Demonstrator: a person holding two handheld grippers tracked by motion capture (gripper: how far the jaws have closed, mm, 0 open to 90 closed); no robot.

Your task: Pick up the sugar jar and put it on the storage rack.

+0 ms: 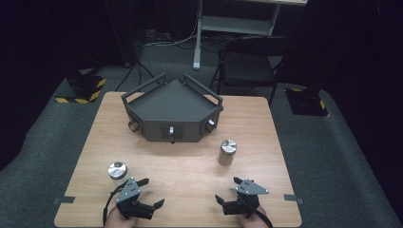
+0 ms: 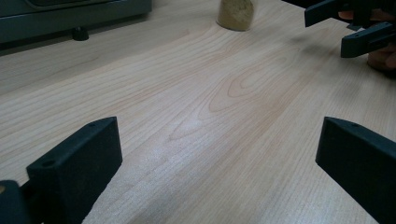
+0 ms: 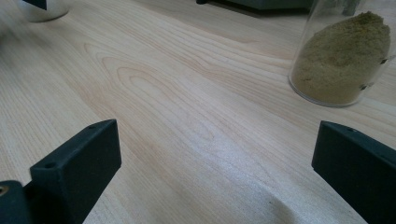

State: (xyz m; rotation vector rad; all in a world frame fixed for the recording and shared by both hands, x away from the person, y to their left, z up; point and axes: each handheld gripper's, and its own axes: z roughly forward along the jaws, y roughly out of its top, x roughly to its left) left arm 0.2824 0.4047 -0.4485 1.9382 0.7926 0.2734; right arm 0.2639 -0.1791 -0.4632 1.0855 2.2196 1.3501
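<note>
Two glass jars with silver lids stand on the wooden table [image 1: 185, 161]. The left jar [image 1: 117, 170] is just beyond my left gripper [image 1: 152, 192], which is open with nothing between its fingers. The right jar [image 1: 227, 151] holds tan powder and stands ahead of my right gripper [image 1: 227, 189], also open with nothing in it. In the right gripper view the powder jar [image 3: 343, 56] is beyond the right jaw, apart from it, and the other jar [image 3: 44, 9] shows at top left. In the left gripper view the powder jar [image 2: 236, 14] is far off, with the right gripper [image 2: 355, 30] at top right.
A dark grey angular tray-like device [image 1: 172, 110] with knobs on its front sits at the back middle of the table. A black folding chair [image 1: 249, 66] and a shelf frame [image 1: 228, 23] stand behind the table. Yellow-black striped bases [image 1: 83, 90] sit on the floor.
</note>
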